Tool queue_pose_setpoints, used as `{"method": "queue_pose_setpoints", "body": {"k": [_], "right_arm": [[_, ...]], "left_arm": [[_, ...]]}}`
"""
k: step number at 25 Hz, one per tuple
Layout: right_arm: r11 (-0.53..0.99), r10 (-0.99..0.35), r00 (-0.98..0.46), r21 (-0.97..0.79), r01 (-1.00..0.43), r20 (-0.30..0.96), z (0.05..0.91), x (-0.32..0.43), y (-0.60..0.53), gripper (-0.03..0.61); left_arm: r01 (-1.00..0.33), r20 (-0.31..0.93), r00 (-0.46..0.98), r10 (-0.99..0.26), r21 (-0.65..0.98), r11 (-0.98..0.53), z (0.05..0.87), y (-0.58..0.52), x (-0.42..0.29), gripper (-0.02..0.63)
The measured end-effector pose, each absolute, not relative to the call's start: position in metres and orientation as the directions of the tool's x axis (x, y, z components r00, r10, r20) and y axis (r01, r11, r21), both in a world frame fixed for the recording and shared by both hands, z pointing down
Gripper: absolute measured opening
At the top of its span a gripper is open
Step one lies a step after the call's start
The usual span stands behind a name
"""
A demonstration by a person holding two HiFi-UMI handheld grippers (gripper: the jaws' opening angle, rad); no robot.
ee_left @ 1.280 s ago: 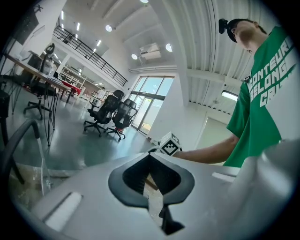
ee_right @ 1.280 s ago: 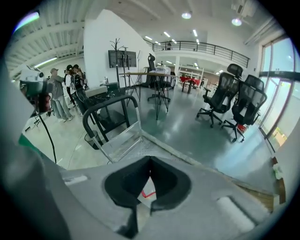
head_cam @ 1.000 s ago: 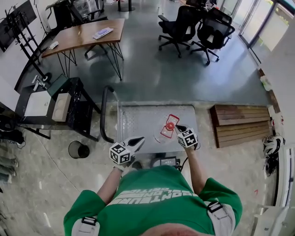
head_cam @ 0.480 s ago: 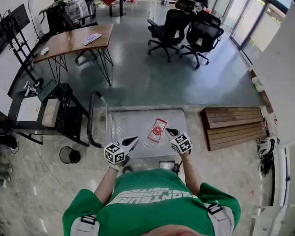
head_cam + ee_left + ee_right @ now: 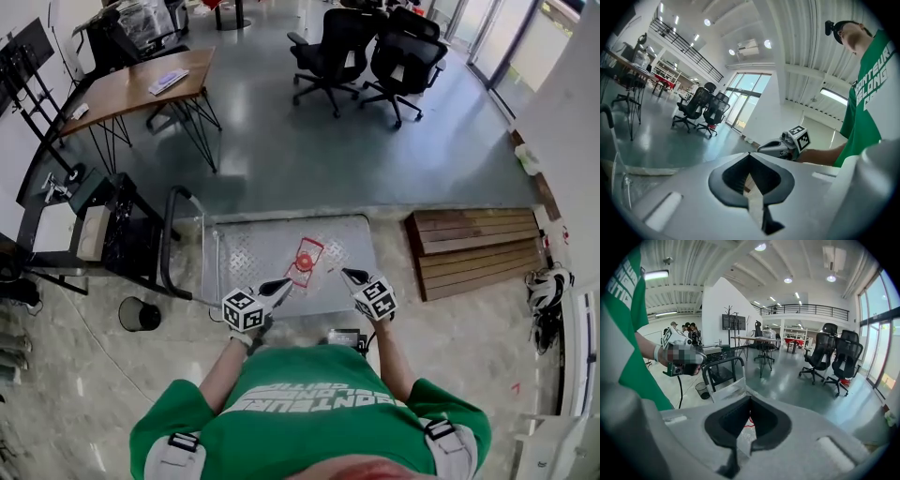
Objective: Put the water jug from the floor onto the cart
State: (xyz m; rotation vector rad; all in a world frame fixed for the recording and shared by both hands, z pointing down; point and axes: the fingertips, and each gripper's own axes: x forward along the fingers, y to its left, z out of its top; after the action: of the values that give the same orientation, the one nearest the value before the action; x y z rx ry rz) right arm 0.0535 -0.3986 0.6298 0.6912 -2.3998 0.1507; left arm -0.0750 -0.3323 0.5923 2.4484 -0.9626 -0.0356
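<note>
At the far left of the head view a small round waste bin (image 5: 139, 314) stood on the pale floor, with a black shelf unit (image 5: 127, 234) just above it in the frame. A wooden table (image 5: 131, 89) on thin black legs filled the upper left.

The cart (image 5: 248, 253), a flat trolley with a ribbed metal deck, sat in the middle of the frame. Its black handle (image 5: 165, 239) rose along the deck's left edge. The left gripper (image 5: 283, 282) pointed up and to the right over the deck's lower edge. In the left gripper view its jaws met at the tips with nothing between them.

The water jug (image 5: 305, 258), clear with a red cap and a red label, rested on the cart's deck, right of centre and near the lower edge. It lay between the two gripper tips and a little above them in the frame, and neither gripper touched it.

The right gripper (image 5: 346, 274) pointed up and to the left from just right of the jug. Its own view showed the jaws pressed together and empty, with a scrap of red and clear plastic visible beyond them.

Two black office chairs (image 5: 366, 52) stood at the top, right of centre, on the grey floor. A stack of wooden planks (image 5: 478, 248) lay to the right of the cart. The person's green shirt (image 5: 309, 417) filled the bottom of the frame.
</note>
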Motion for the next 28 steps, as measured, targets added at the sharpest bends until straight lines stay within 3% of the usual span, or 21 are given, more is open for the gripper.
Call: {"method": "queue_pose_setpoints", "body": {"k": [28], "right_arm": [[0.828, -0.486, -0.671, 0.051, -0.558, 0.559, 0.631, 0.063, -0.4, -0.008]], "left_arm": [[-0.586, 0.181, 0.802, -0.569, 0.424, -0.691, 0.596, -0.344, -0.057, 0.009]]}}
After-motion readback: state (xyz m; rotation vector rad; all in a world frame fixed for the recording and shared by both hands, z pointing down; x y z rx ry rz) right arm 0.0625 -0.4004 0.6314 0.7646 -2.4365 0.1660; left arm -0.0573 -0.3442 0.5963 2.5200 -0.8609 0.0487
